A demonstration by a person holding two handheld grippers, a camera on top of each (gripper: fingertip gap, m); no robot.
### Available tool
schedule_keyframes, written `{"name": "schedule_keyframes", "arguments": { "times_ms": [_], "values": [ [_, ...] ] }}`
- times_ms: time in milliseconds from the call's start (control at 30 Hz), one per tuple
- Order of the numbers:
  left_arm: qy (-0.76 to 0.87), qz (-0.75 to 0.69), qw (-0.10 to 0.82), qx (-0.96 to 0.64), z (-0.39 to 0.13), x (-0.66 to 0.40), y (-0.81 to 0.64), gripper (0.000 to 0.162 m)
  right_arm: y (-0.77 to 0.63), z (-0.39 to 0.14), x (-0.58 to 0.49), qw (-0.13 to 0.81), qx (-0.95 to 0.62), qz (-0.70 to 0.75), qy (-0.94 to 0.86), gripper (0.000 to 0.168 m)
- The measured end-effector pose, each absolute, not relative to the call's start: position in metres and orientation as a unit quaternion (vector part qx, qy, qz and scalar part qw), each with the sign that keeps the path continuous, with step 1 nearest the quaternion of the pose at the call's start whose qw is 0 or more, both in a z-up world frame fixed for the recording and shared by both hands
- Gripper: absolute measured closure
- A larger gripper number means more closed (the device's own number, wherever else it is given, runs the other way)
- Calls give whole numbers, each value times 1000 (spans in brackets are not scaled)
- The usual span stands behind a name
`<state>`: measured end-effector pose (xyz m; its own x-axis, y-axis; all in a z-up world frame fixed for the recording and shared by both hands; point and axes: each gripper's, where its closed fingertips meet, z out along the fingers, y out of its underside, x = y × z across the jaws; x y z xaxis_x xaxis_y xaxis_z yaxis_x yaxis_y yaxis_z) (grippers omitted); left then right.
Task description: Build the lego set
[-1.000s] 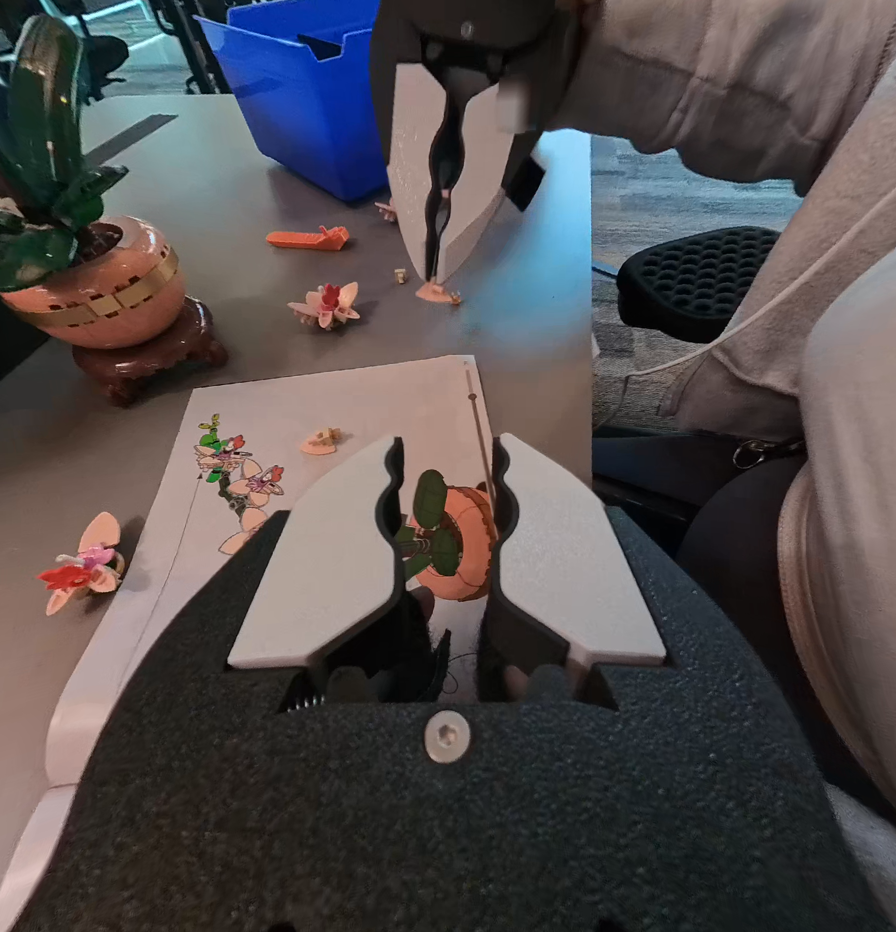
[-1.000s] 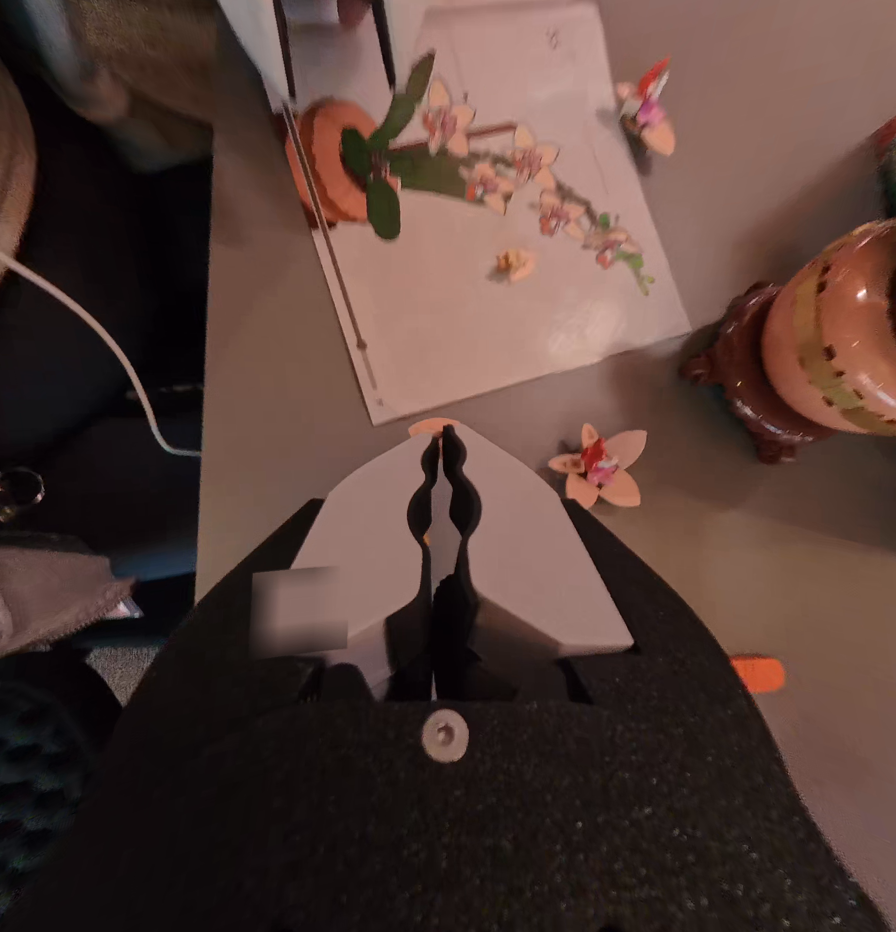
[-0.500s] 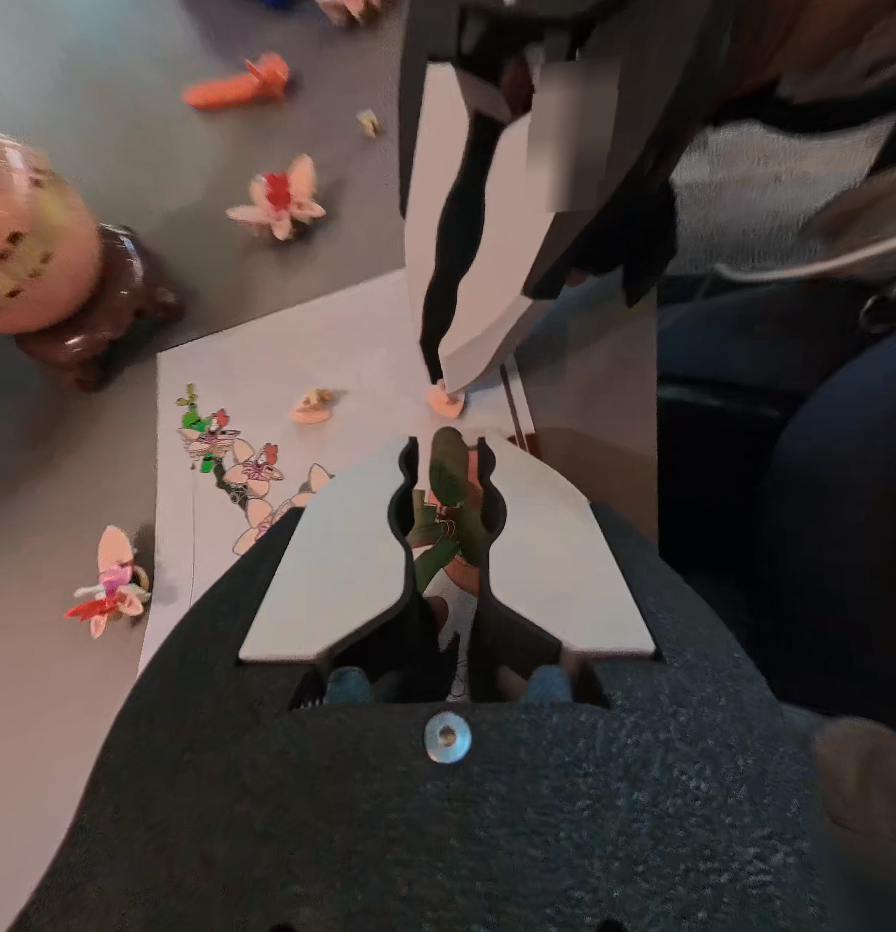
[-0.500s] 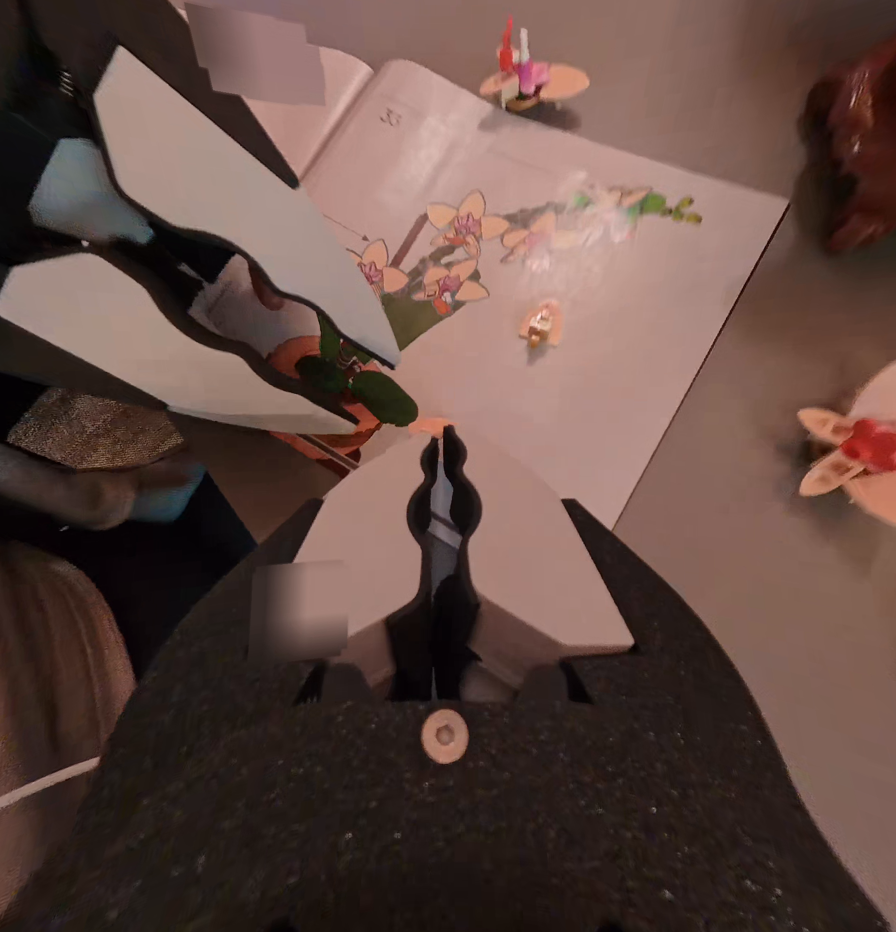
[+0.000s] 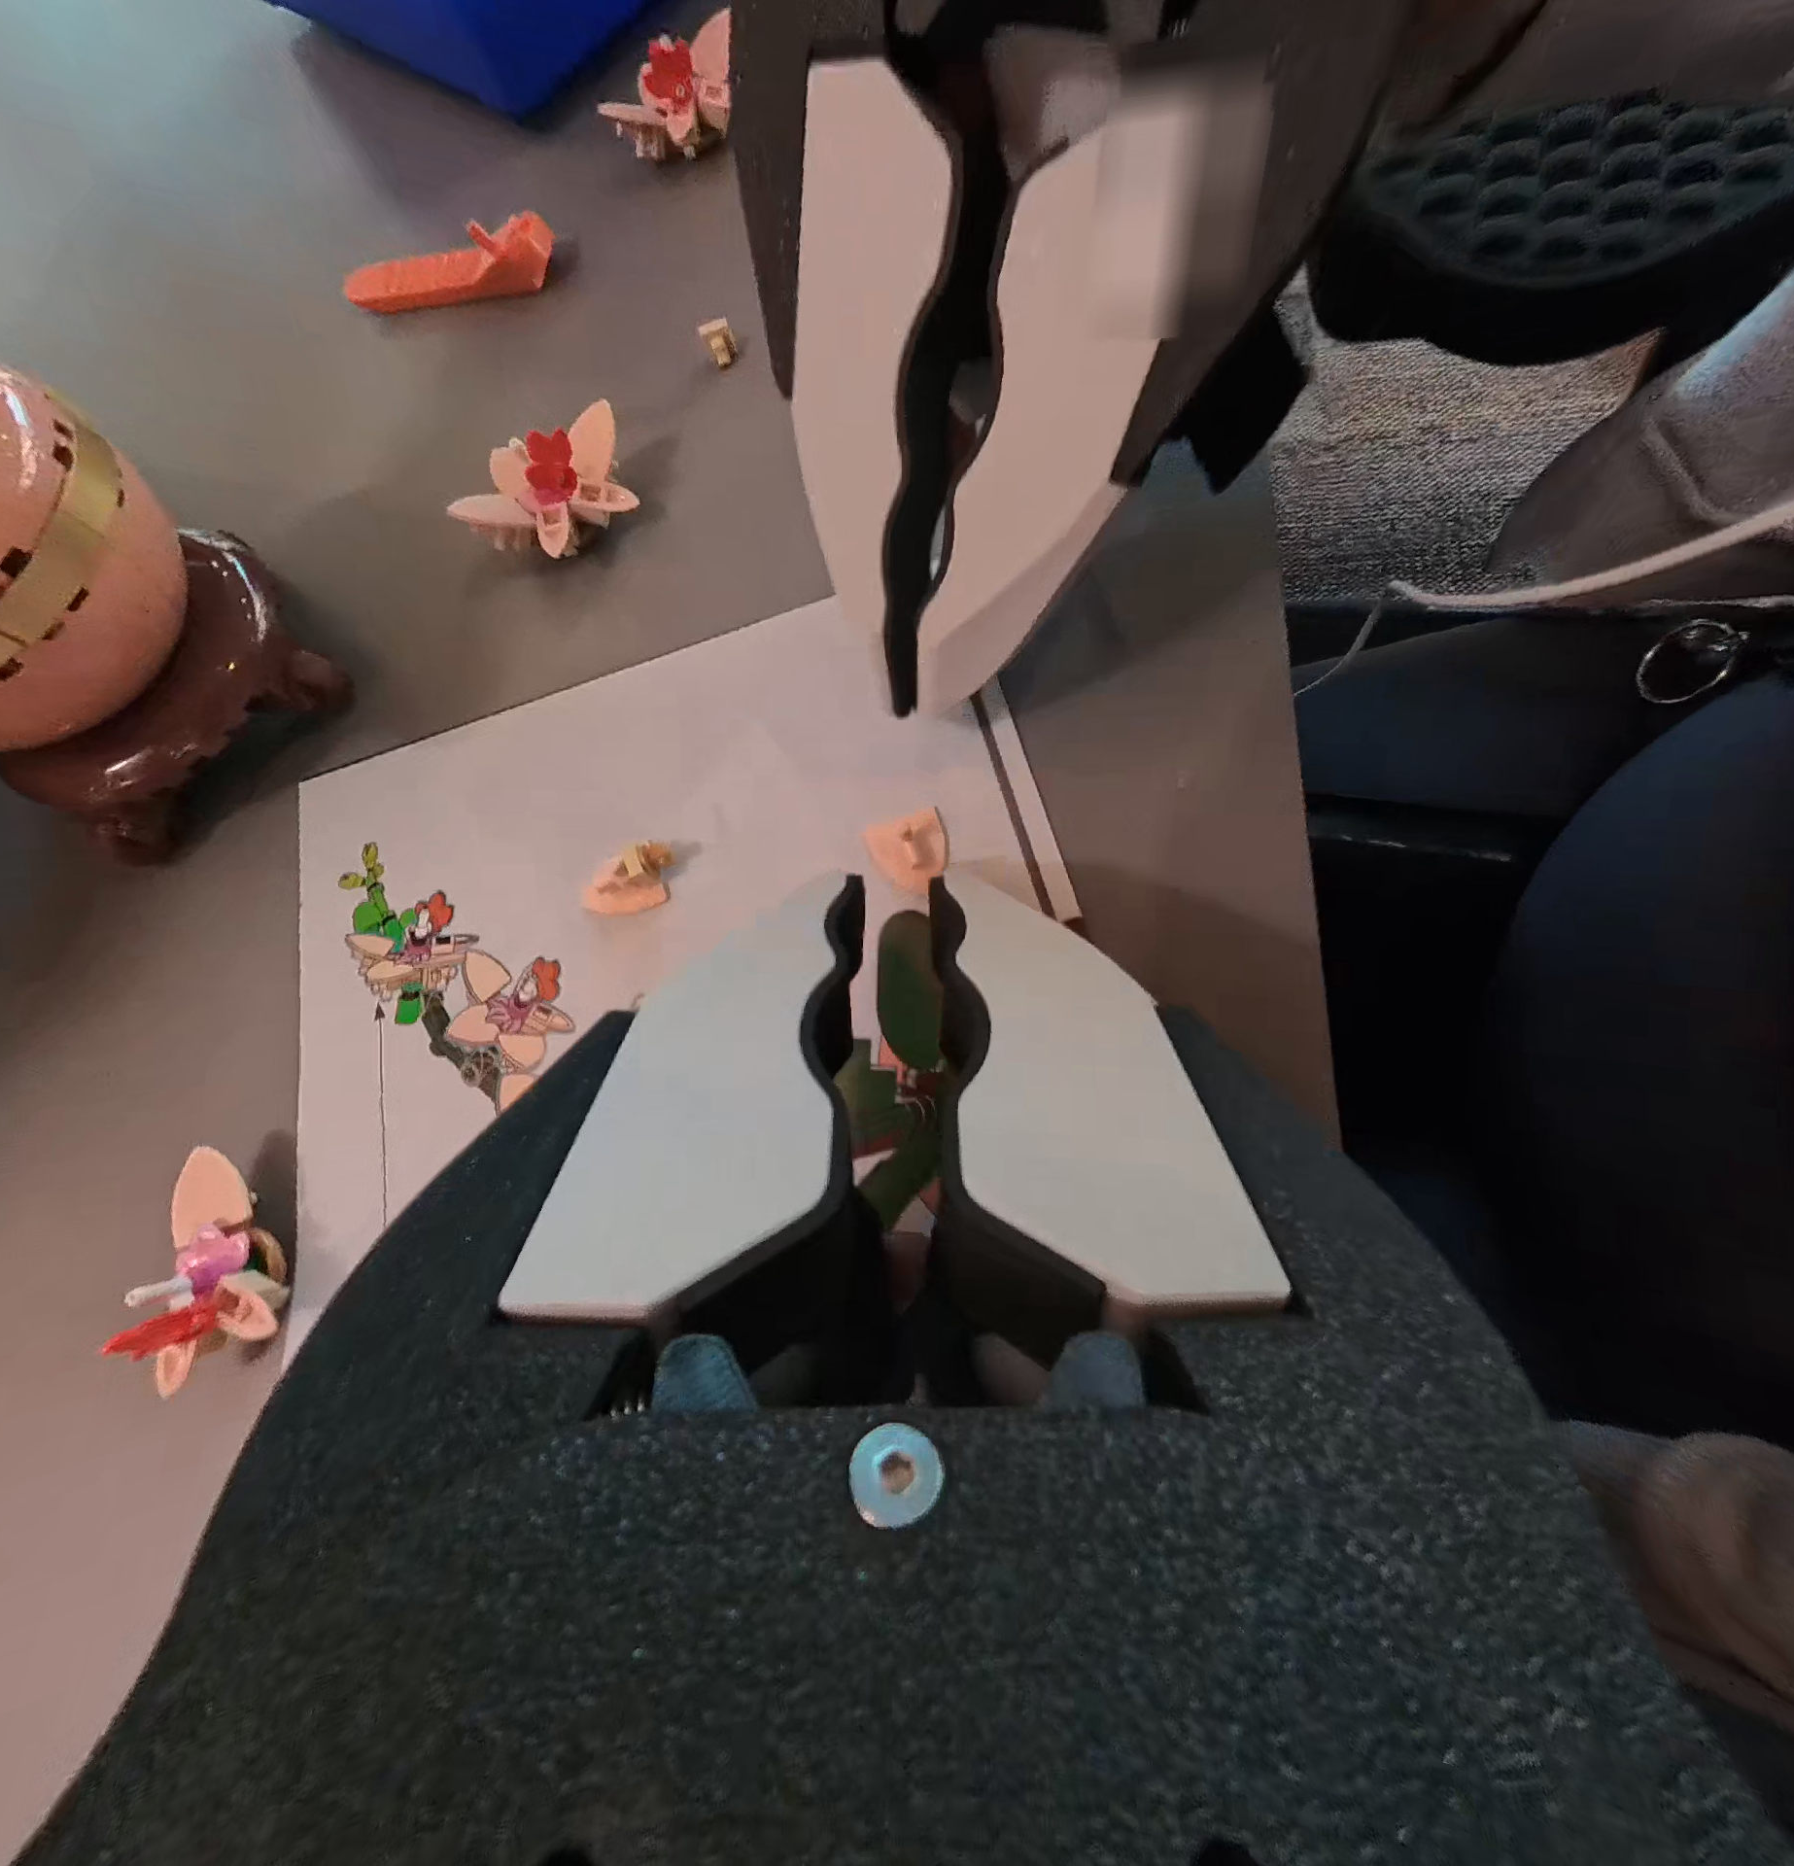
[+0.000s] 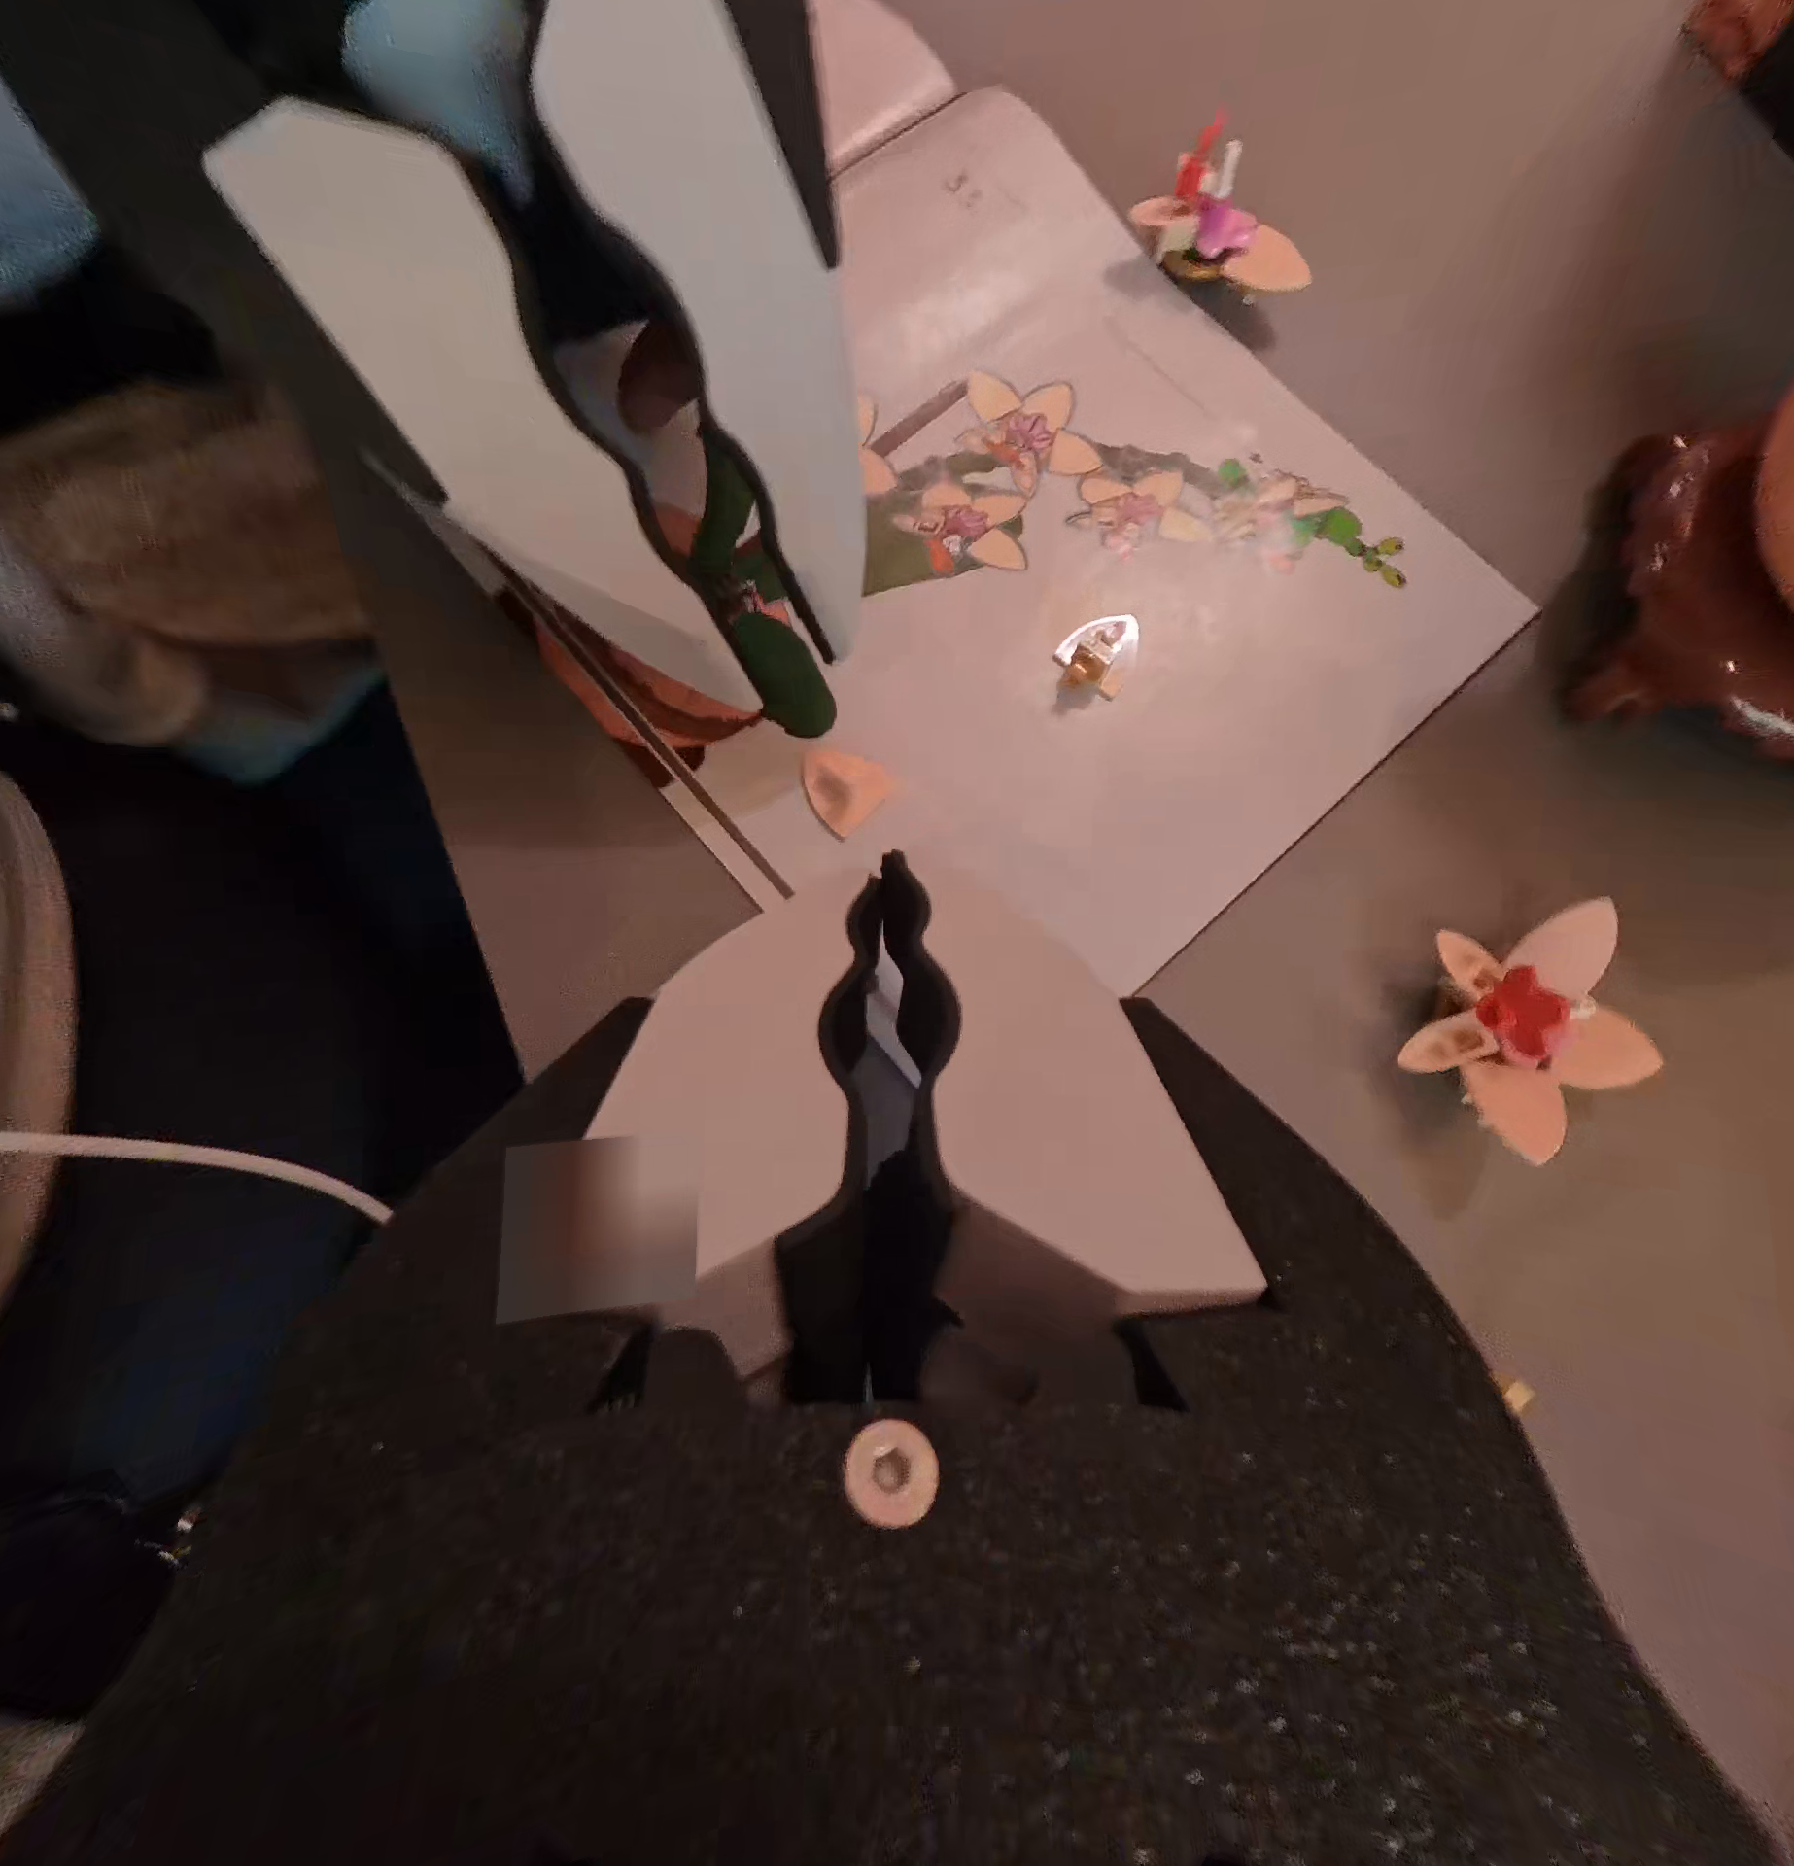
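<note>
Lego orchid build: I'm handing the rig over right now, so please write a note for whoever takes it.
Left claw: open, empty, hovering over the instruction booklet.
Right claw: shut, holding nothing, tips just above the booklet's far edge.
On the booklet: a loose petal in front of the left claw, and a petal with a gold connector.
On the table: red-centred flower, pink-centred flower, a third flower by the blue bin, the pot, an orange brick separator.
Done: pot and three flowers.
Left: probably join the loose petals and mount the flowers.
</note>
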<state>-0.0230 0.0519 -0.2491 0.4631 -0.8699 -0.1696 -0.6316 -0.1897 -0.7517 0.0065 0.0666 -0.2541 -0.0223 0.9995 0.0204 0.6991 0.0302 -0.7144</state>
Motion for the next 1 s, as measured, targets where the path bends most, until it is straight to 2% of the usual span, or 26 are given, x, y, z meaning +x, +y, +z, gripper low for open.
{"name": "schedule_keyframes", "arguments": {
  "times_ms": [33,767,900,1000],
  "values": [
    [497,-154,397,-756,-250,-22,54,150,69,-257,6,278,-636,260,-671,168],
    [492,-196,332,-780,-265,-8,59,160,46,-265,-6,252,-644,338,-639,168],
    [488,-207,324,-783,-265,-8,59,160,62,-234,15,316,-608,371,-626,166],
    [493,-204,322,-782,-265,-8,59,160,112,-225,58,387,-612,299,-622,148]
  ]
}}
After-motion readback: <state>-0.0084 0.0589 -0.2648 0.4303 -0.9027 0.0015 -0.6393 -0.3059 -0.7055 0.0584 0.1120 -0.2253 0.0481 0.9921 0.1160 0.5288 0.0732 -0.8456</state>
